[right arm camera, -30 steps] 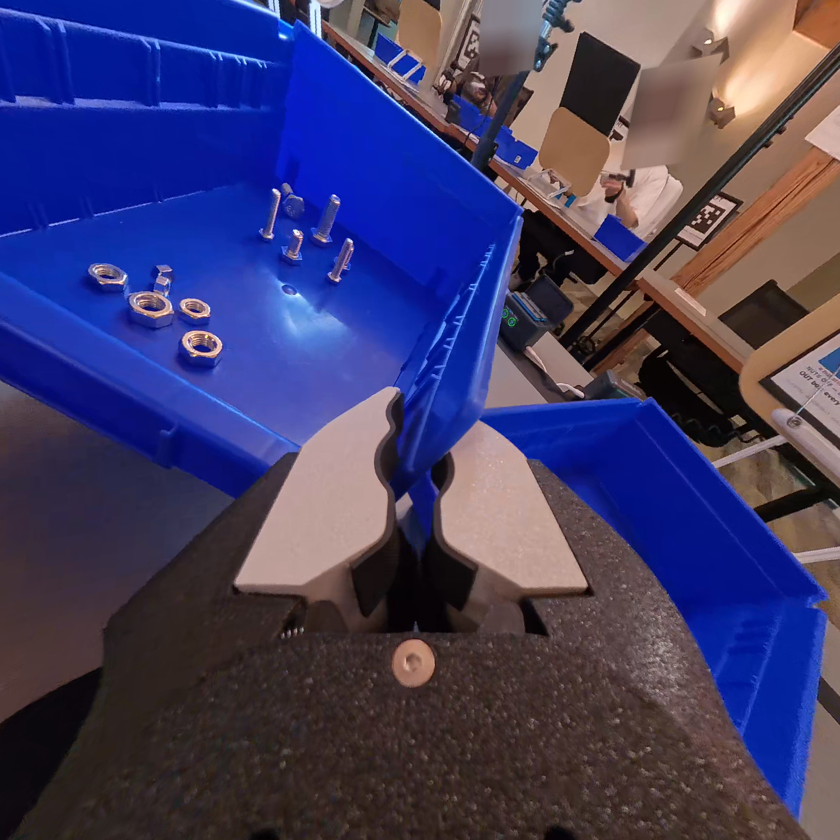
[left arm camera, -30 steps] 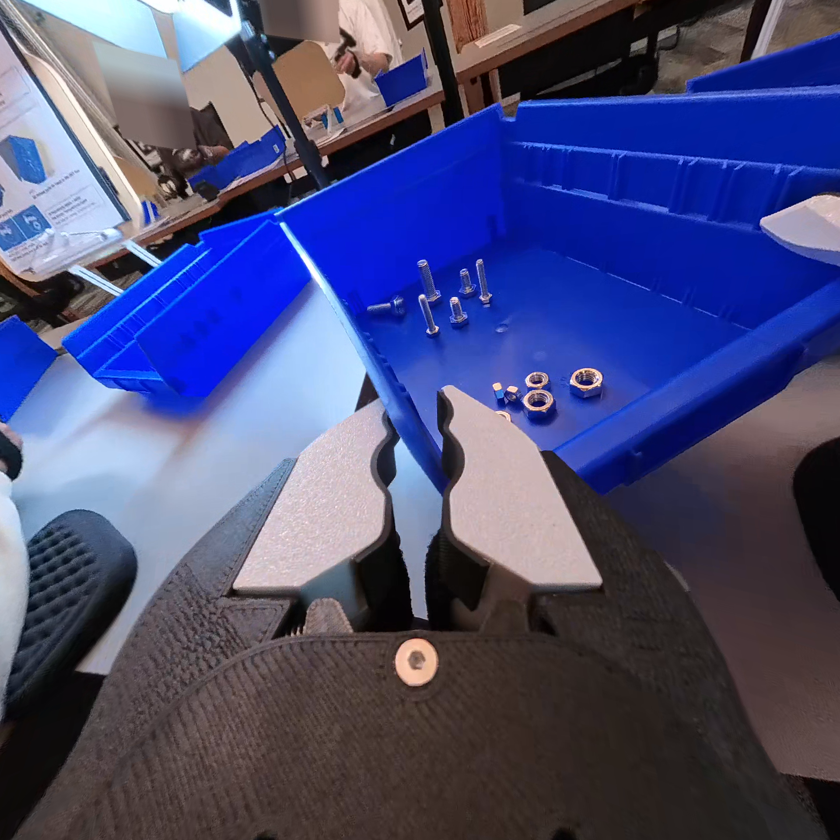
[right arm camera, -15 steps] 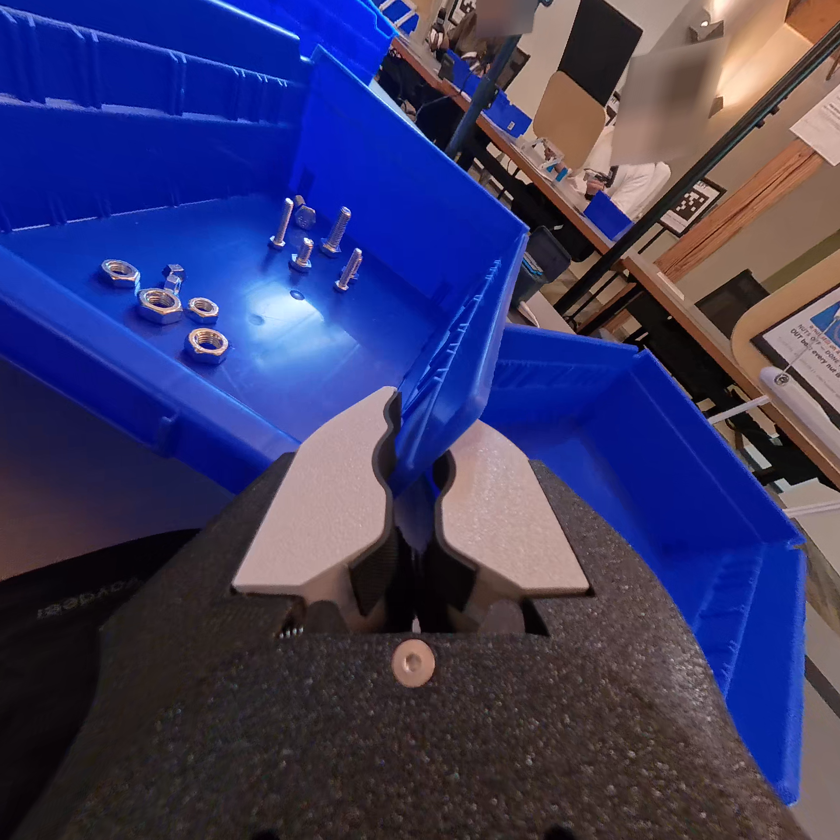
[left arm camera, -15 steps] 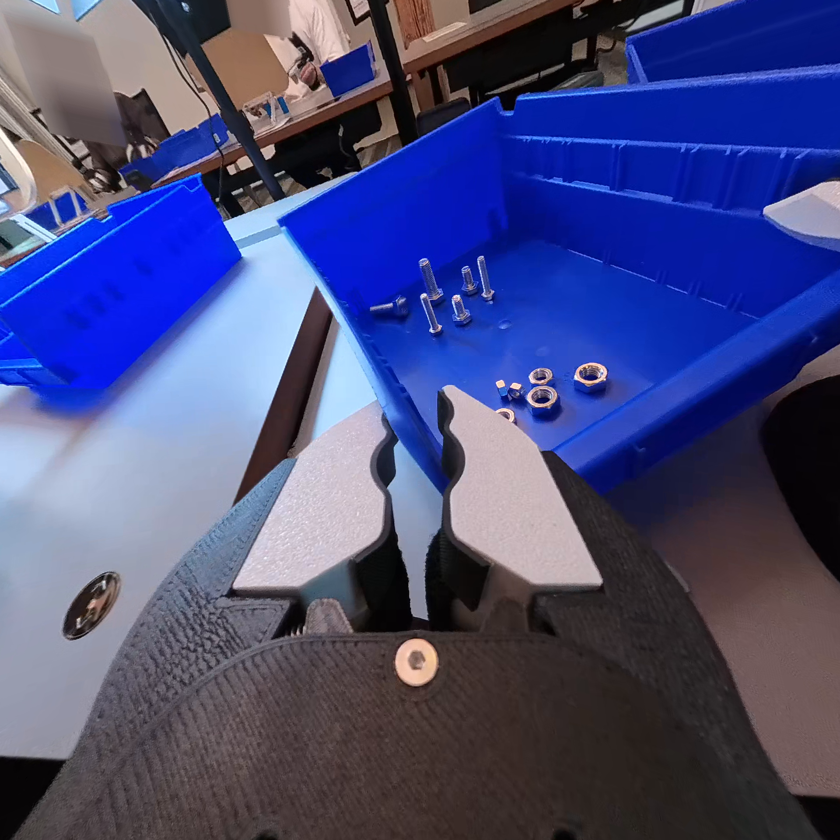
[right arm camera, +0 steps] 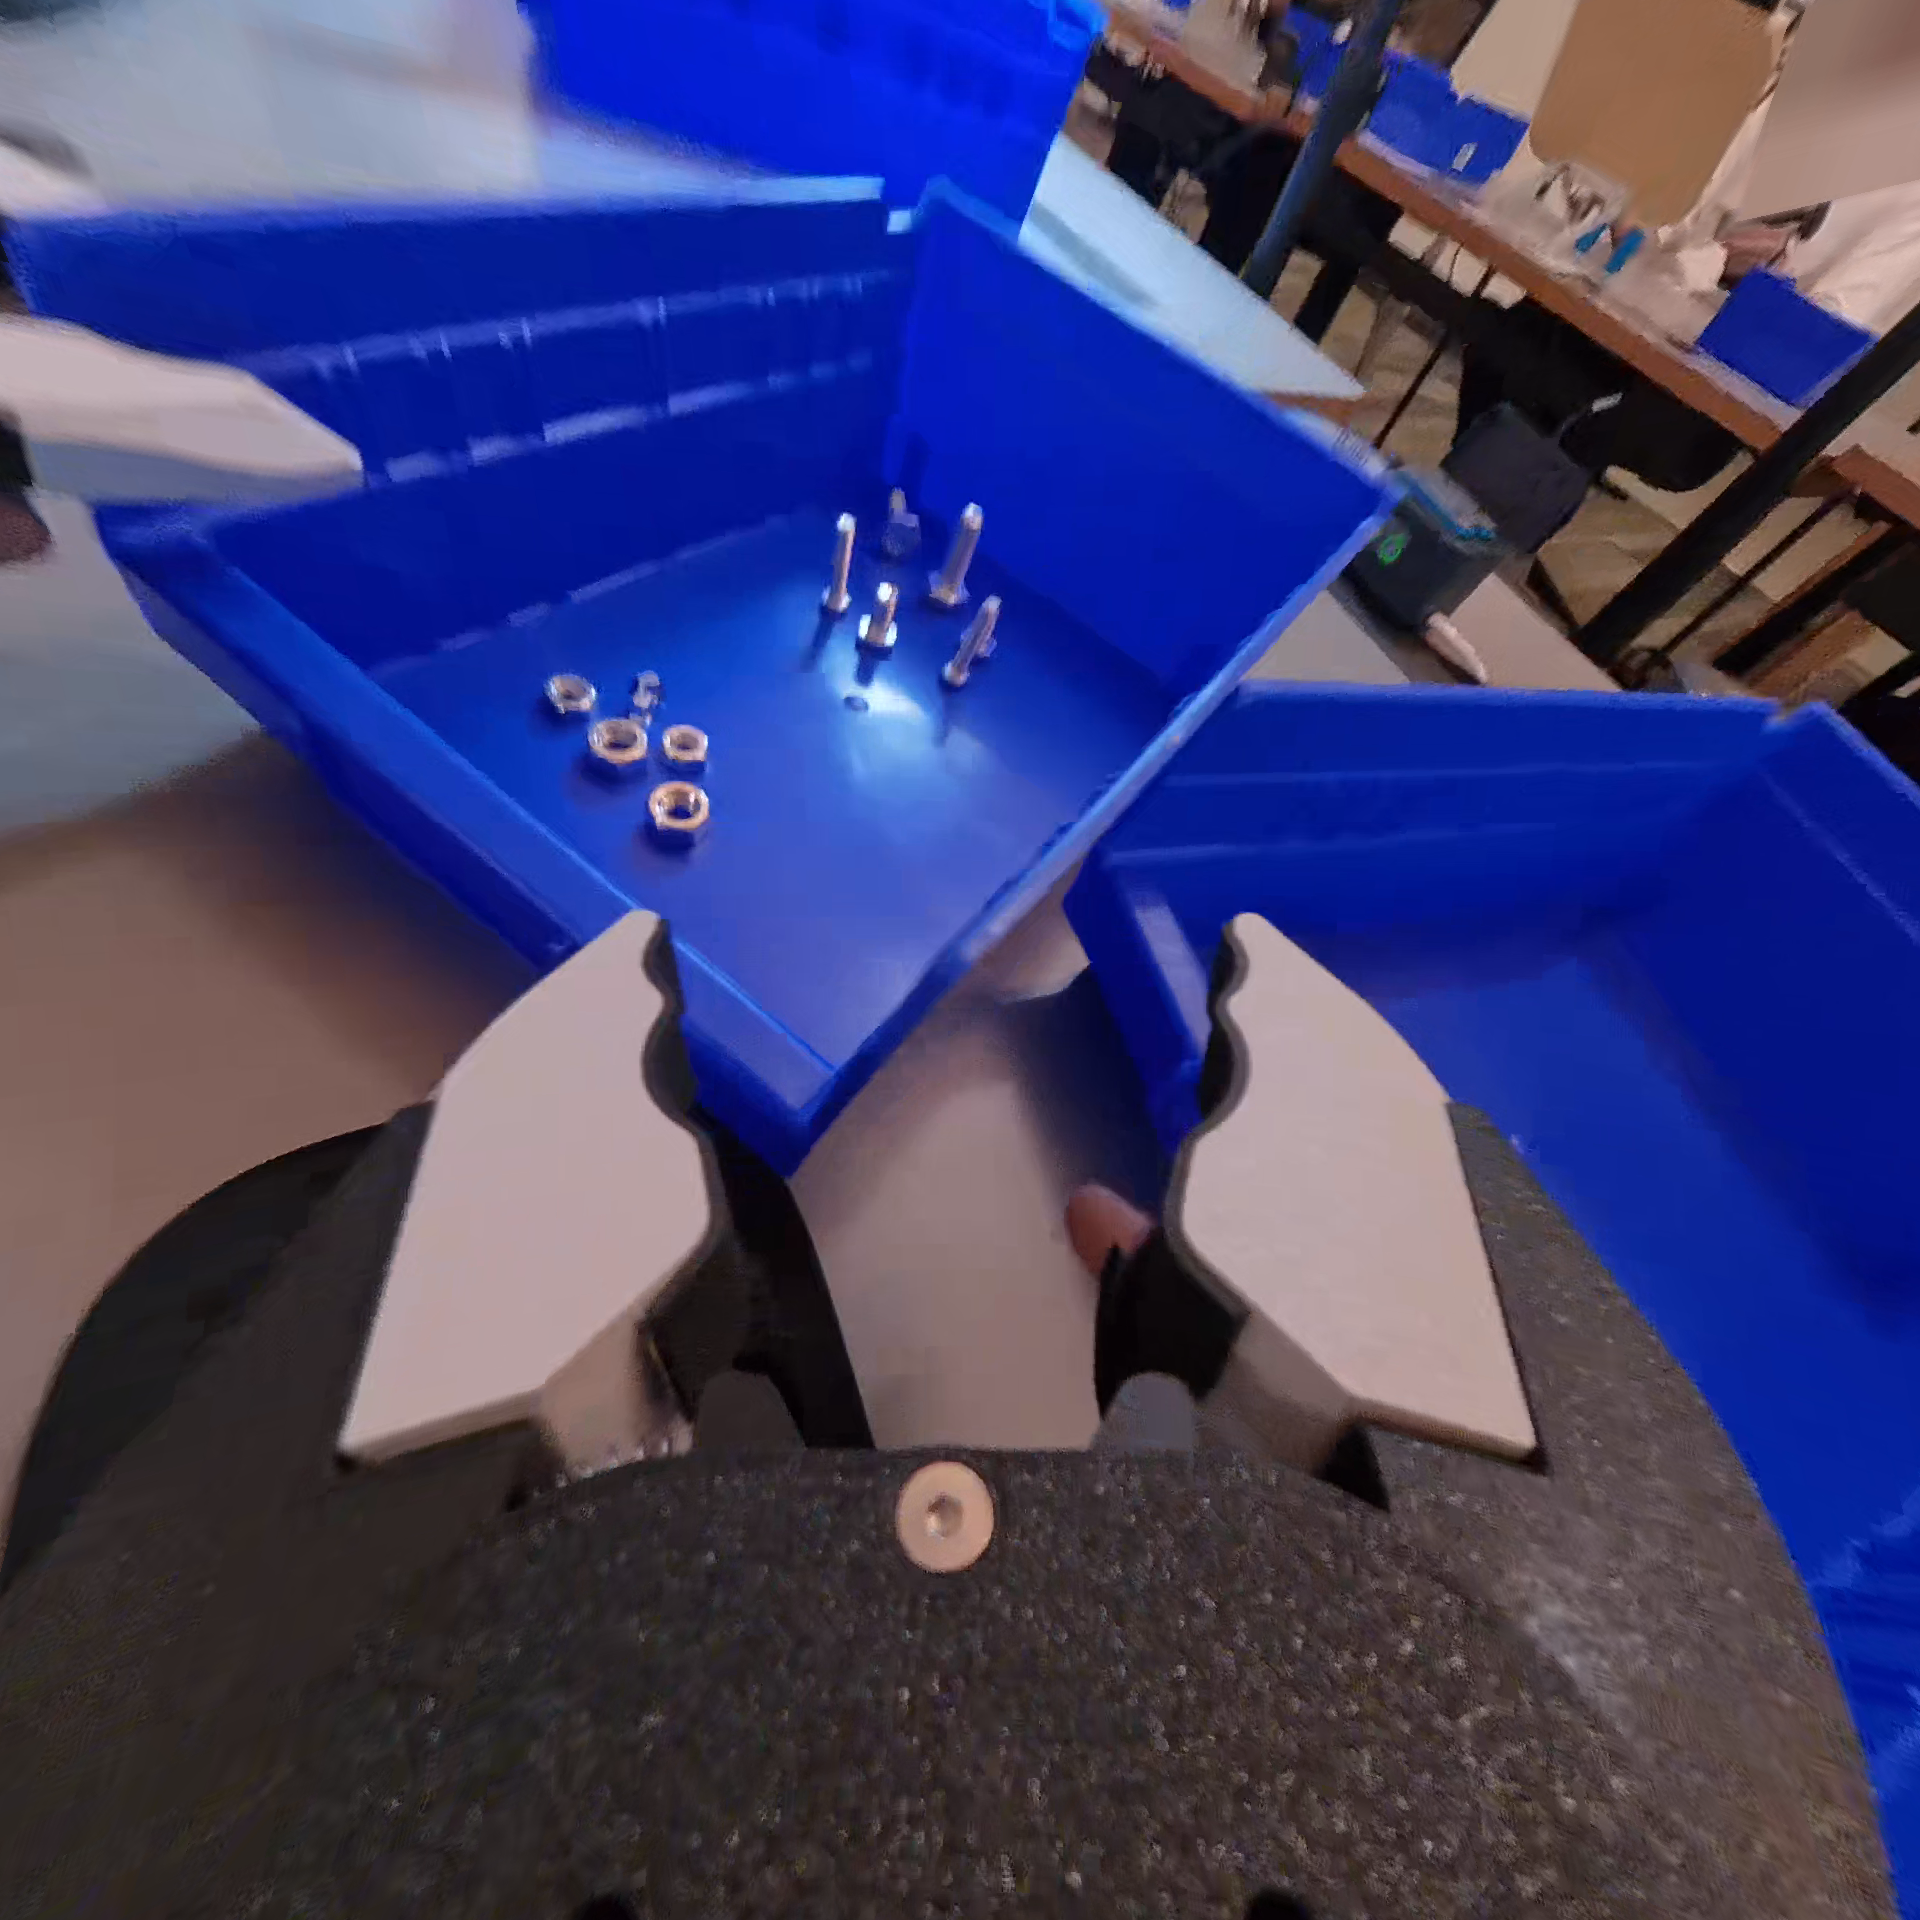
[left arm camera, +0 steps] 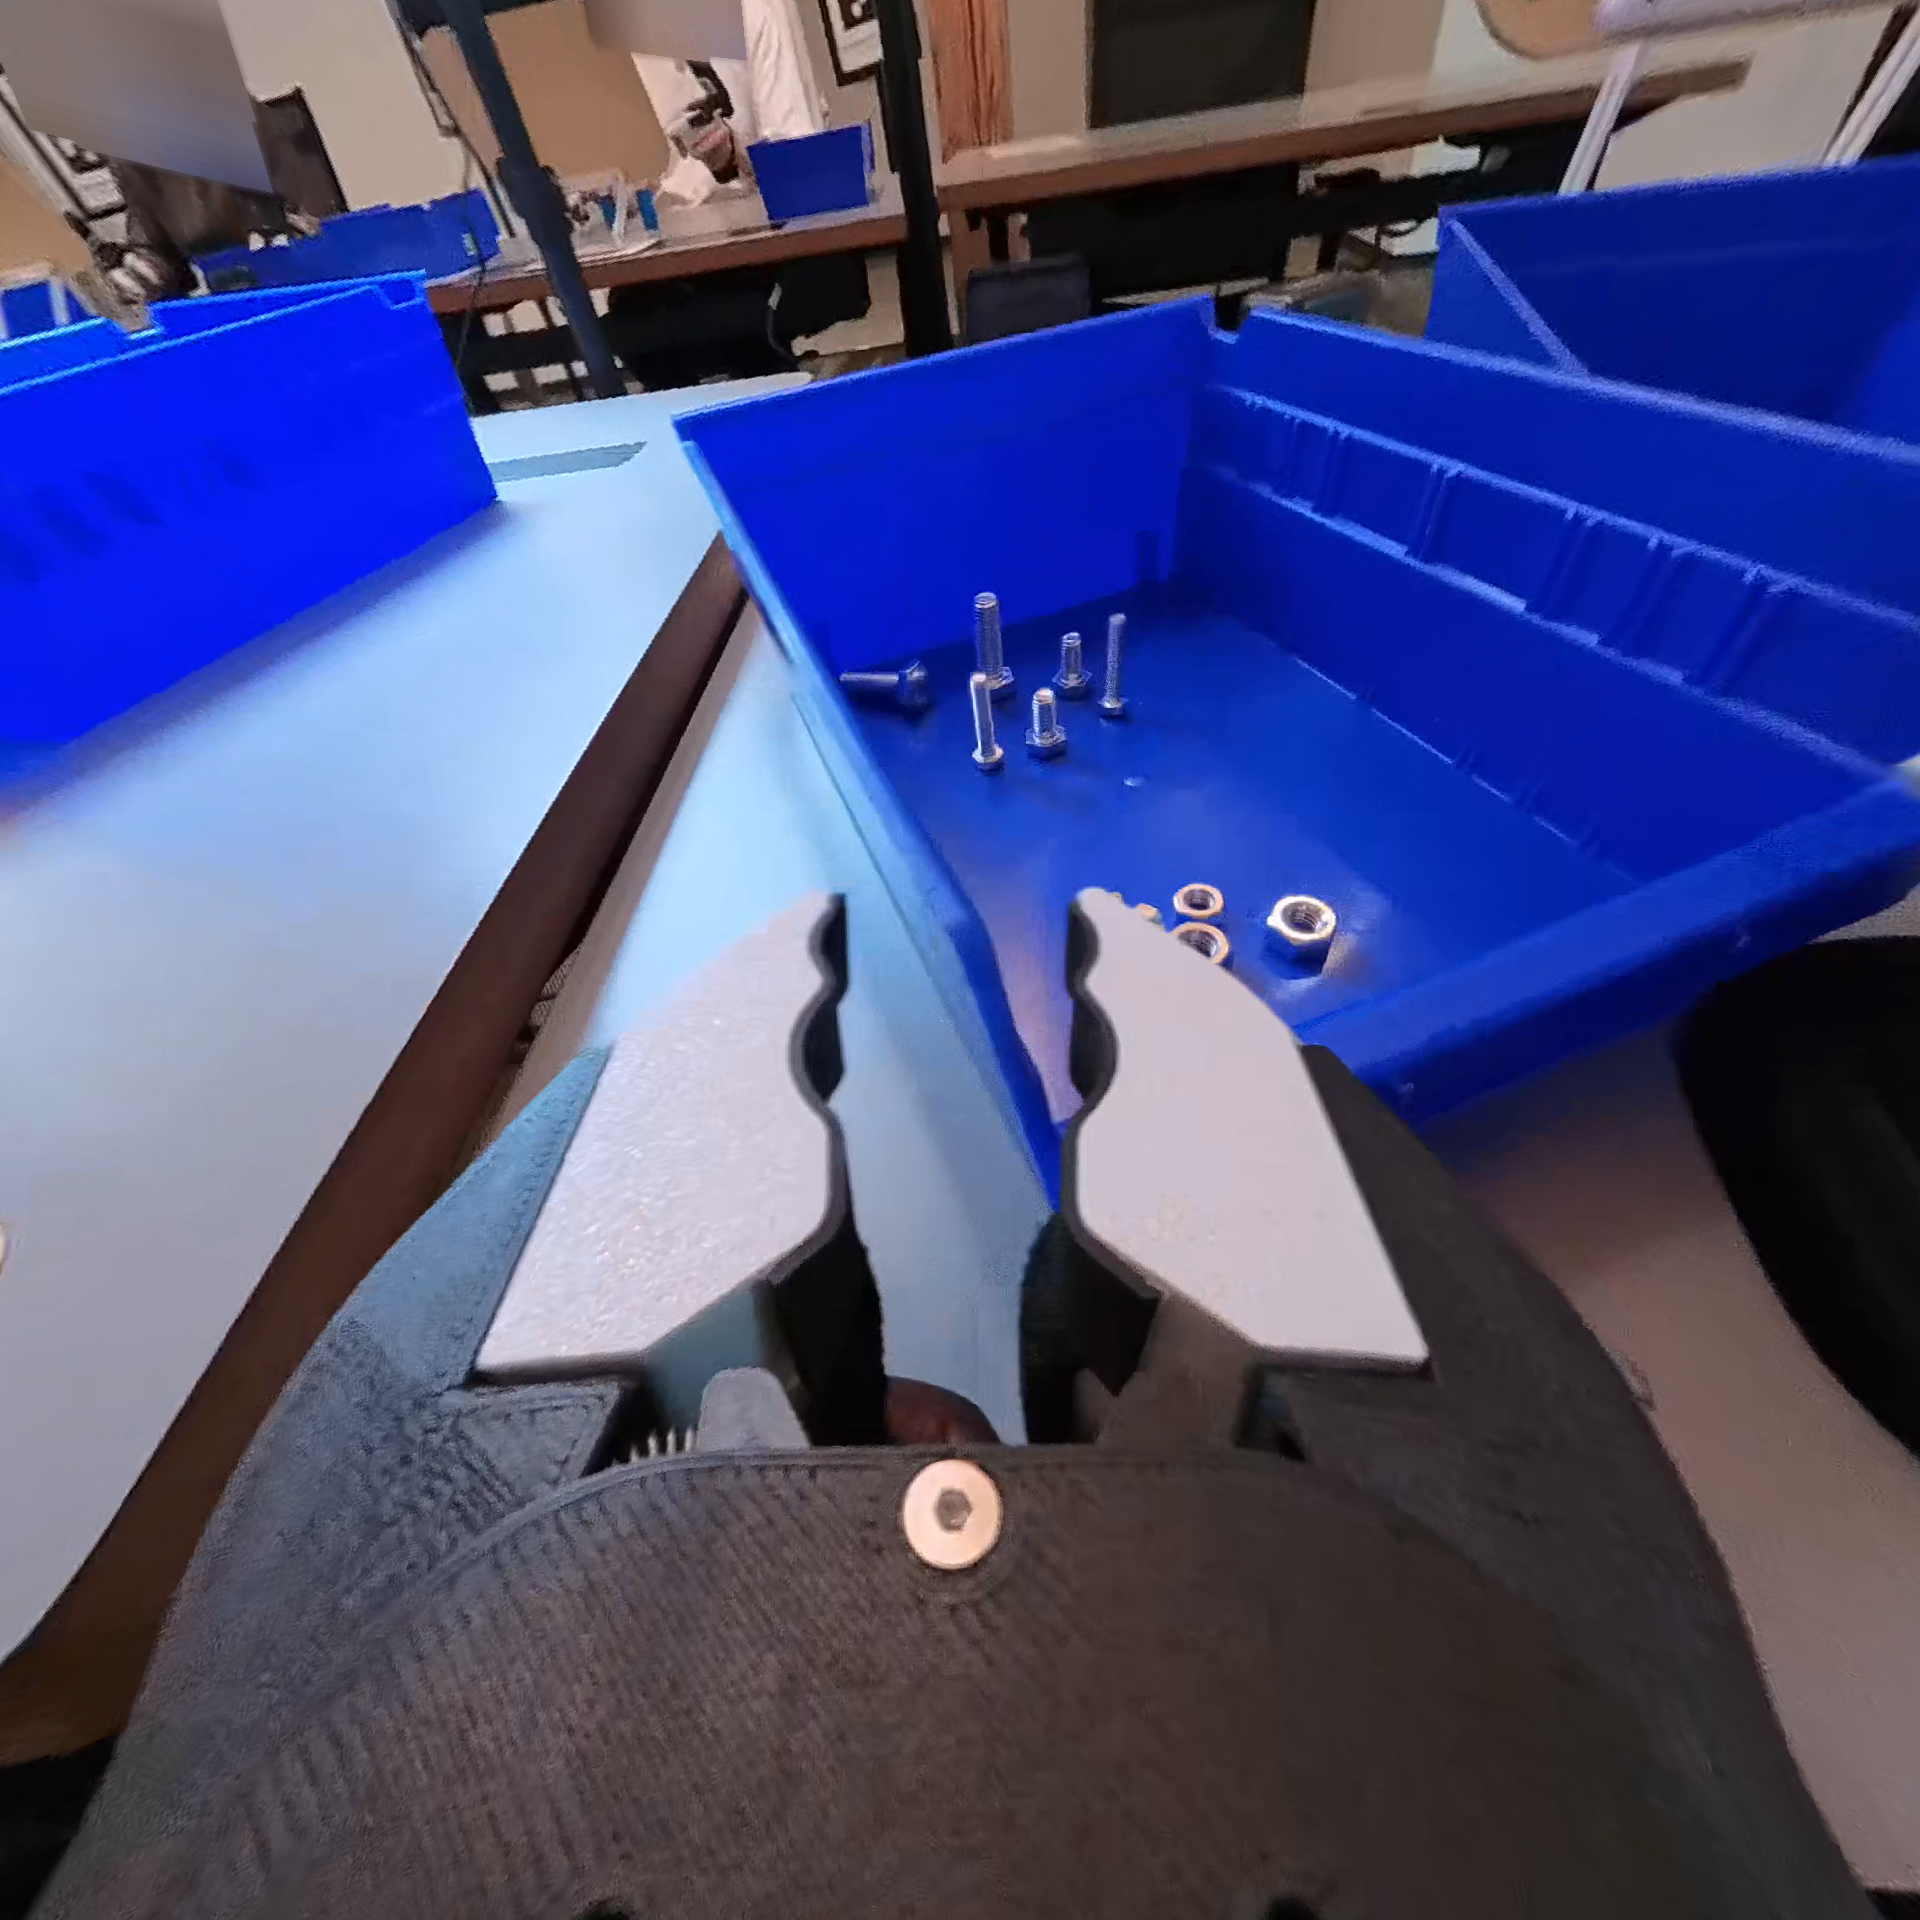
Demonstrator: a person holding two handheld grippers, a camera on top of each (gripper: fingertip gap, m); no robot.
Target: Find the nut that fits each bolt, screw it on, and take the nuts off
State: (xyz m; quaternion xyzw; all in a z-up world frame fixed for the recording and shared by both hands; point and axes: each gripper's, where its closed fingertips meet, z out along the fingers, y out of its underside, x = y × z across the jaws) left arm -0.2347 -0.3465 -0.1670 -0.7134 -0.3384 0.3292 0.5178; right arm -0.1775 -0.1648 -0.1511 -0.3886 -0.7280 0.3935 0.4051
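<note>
1. The bolts (left arm camera: 1039,681) are bunched in the far corner of the blue bin (left arm camera: 1558,665). Five stand upright on their heads and one lies on its side next to the bin's side wall. No shank seen here carries a nut.
2. The hex nuts (right arm camera: 634,743) lie loose on the bin floor near its front lip, well apart from the bolts. In the right wrist view they number four larger nuts and a couple of much smaller ones.
3. By that layout, no pairing is in place. The matching, threading and unscrewing all appear to remain, although the pictures cannot say whether any round was already finished.
4. The left gripper (left arm camera: 956,914) has its fingers partly apart and empty. The bin's near corner wall runs up between them with a gap on each side.
5. The right gripper (right arm camera: 940,940) has its fingers spread wide and grips nothing. The bin's opposite front corner pokes into the gap, untouched.
6. The bin sits on the pale worktop (left arm camera: 312,831), and a second blue bin (right arm camera: 1558,987) lies just beside it on the right.
</note>
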